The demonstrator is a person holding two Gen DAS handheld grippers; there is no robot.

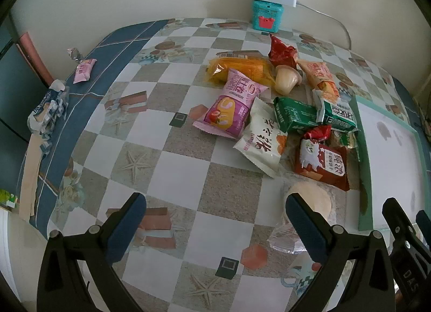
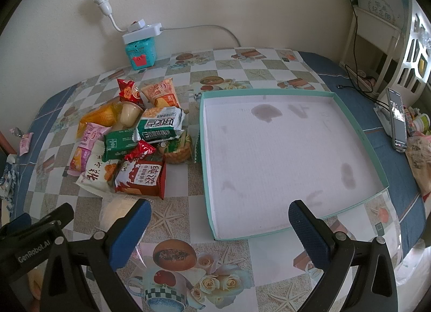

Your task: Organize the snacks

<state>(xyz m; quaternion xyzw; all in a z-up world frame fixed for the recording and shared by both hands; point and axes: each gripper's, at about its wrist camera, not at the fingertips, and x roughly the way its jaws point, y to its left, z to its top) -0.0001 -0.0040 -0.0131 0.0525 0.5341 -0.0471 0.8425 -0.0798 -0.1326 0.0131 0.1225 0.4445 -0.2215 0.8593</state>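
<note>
A pile of snack packets lies on the checkered table: a pink packet (image 1: 229, 104), a white packet (image 1: 262, 138), a green packet (image 1: 296, 116), a red-brown packet (image 1: 322, 163), an orange packet (image 1: 239, 69) and a jelly cup (image 1: 287, 78). The pile also shows in the right wrist view, with the red-brown packet (image 2: 141, 177) nearest. A shallow teal-rimmed box (image 2: 282, 155) with a white stained floor sits right of the pile, with nothing in it. My left gripper (image 1: 215, 216) is open above the table, near a clear-wrapped round cake (image 1: 309, 201). My right gripper (image 2: 219, 217) is open over the box's near left corner.
A teal tin with a white power strip (image 1: 266, 12) stands at the back by the wall. A small pink packet (image 1: 84, 70) and a crumpled blue-white wrapper (image 1: 48, 109) lie at the table's left edge. A phone (image 2: 397, 120) and clutter sit at the right edge.
</note>
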